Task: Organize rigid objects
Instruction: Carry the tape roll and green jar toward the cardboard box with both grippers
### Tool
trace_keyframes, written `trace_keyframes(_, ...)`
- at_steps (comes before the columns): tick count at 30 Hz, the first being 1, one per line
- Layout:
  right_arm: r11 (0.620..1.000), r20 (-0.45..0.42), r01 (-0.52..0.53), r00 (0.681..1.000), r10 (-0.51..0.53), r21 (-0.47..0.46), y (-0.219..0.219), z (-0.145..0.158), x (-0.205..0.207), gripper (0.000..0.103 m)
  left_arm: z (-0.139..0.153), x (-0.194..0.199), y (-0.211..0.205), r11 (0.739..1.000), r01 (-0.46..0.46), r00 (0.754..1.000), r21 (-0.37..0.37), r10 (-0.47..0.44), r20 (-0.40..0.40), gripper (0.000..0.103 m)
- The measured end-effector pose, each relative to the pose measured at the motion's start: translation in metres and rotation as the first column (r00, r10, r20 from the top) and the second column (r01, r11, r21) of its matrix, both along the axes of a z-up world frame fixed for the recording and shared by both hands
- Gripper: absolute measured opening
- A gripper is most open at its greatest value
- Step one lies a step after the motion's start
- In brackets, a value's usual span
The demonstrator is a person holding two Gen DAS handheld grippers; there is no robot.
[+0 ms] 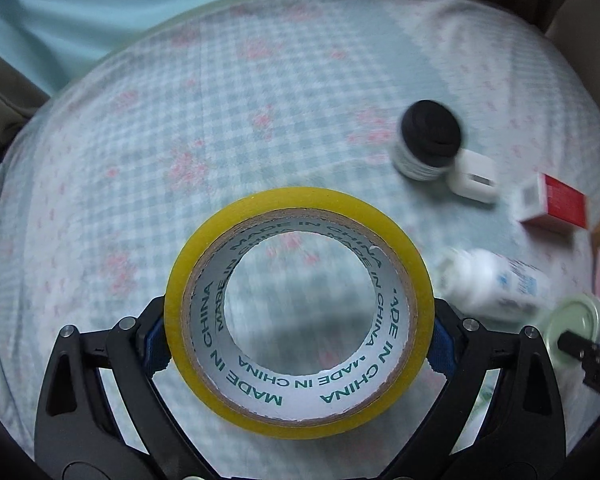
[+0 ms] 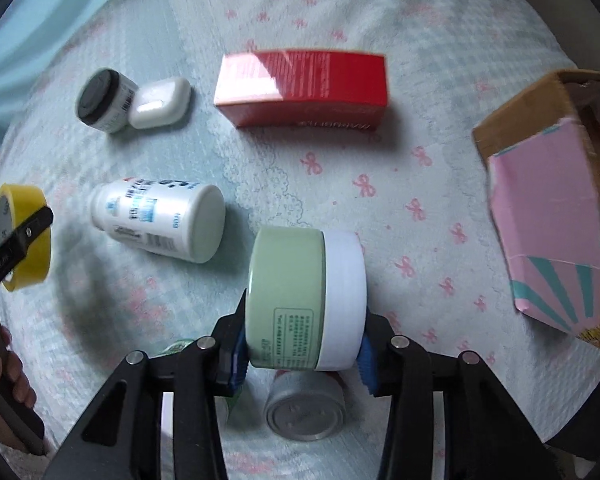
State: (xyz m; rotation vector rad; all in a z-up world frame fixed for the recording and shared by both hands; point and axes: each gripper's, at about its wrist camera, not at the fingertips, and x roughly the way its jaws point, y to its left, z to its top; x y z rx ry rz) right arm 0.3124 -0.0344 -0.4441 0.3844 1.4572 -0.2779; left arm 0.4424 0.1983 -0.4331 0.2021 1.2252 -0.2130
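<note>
My left gripper (image 1: 300, 340) is shut on a yellow tape roll (image 1: 204, 248), held above the bed; the roll also shows at the left edge of the right wrist view (image 2: 32, 196). My right gripper (image 2: 302, 356) is shut on a green jar with a white lid (image 2: 306, 300), held on its side above the bed. On the bed lie a white bottle (image 2: 160, 220), a red box (image 2: 300, 88), a black-capped small jar (image 2: 102, 100) and a white case (image 2: 160, 104). The same items show at the right of the left wrist view: bottle (image 1: 492, 284), red box (image 1: 552, 204), small jar (image 1: 428, 140), case (image 1: 474, 178).
An open cardboard box with a pink flap (image 2: 548, 224) sits at the right. A metal can (image 2: 306, 412) and another container lie under my right gripper. The bedsheet (image 1: 180, 140) is checked, with pink bows. A light blue wall is behind.
</note>
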Motion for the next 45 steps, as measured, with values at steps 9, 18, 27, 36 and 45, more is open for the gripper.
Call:
trace_keyframes(9, 0.995, 0.143, -0.091, 0.986, 0.085, 0.036, 0.002, 0.104, -0.047, 0.04, 0.108, -0.07, 0.008, 0.998, 0.066, 0.994, -0.018, -0.064, 0.092, 0.096)
trace_keyframes(18, 0.974, 0.241, -0.219, 0.95, 0.201, 0.054, -0.013, 0.195, -0.089, 0.04, 0.204, -0.145, -0.016, 0.991, 0.114, 0.981, -0.068, -0.102, 0.164, 0.096)
trace_keyframes(27, 0.951, 0.284, -0.31, 0.911, 0.3, -0.009, -0.099, 0.246, -0.117, 0.04, 0.245, -0.192, -0.099, 0.988, 0.117, 0.976, -0.096, -0.097, 0.193, 0.096)
trace_keyframes(36, 0.887, 0.248, -0.458, 0.854, 0.458, -0.058, -0.225, 0.245, -0.112, 0.04, 0.246, -0.219, -0.242, 0.992, 0.035, 0.989, -0.123, -0.017, 0.145, 0.096)
trace_keyframes(45, 0.879, 0.141, -0.475, 0.868, 0.476, -0.042, -0.336, 0.181, -0.076, 0.04, 0.184, -0.193, -0.364, 0.993, 0.016, 1.0, -0.114, -0.017, -0.01, 0.096)
